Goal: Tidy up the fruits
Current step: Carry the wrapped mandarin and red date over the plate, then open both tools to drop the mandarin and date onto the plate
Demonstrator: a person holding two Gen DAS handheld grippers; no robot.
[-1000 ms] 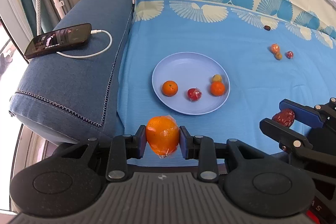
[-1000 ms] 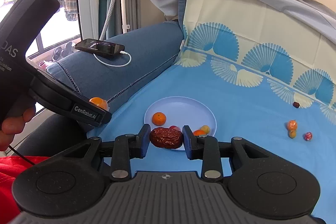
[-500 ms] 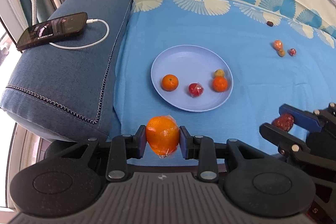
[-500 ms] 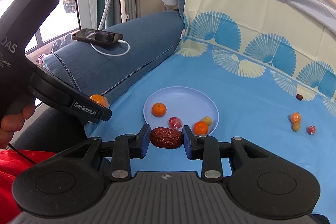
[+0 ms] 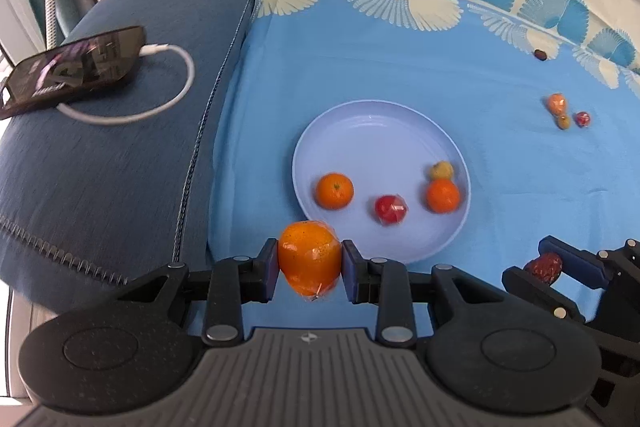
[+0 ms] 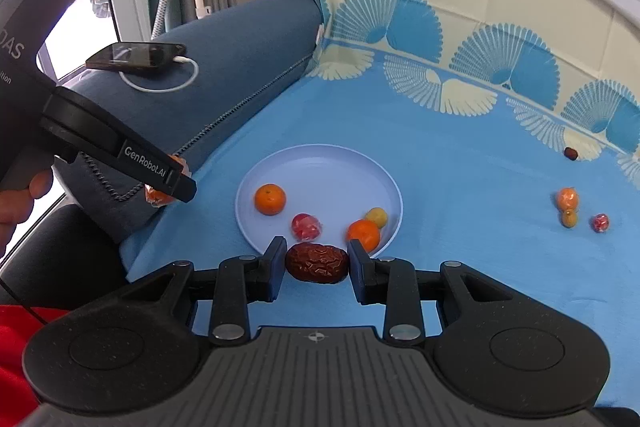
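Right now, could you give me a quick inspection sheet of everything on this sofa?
Surface: blue cloth over the seat.
Job's things: plate holds two oranges, a red fruit and a yellow one; four small fruits lie loose on the cloth at far right.
Clutter: phone on the armrest.
Grippers: left tool shut on orange; right tool shut on date.
Cables: white cable in the phone.
Surroundings: window frame at left.

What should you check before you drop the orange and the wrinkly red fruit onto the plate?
1. Left gripper jaws shut on the wrapped orange: ok.
2. Right gripper jaws shut on the red date: ok.
3. Bare space on the plate: ok, far half is free.
4. Orange above the plate: not ok, only at its near rim.
5. Date above the plate: not ok, only at its near rim.
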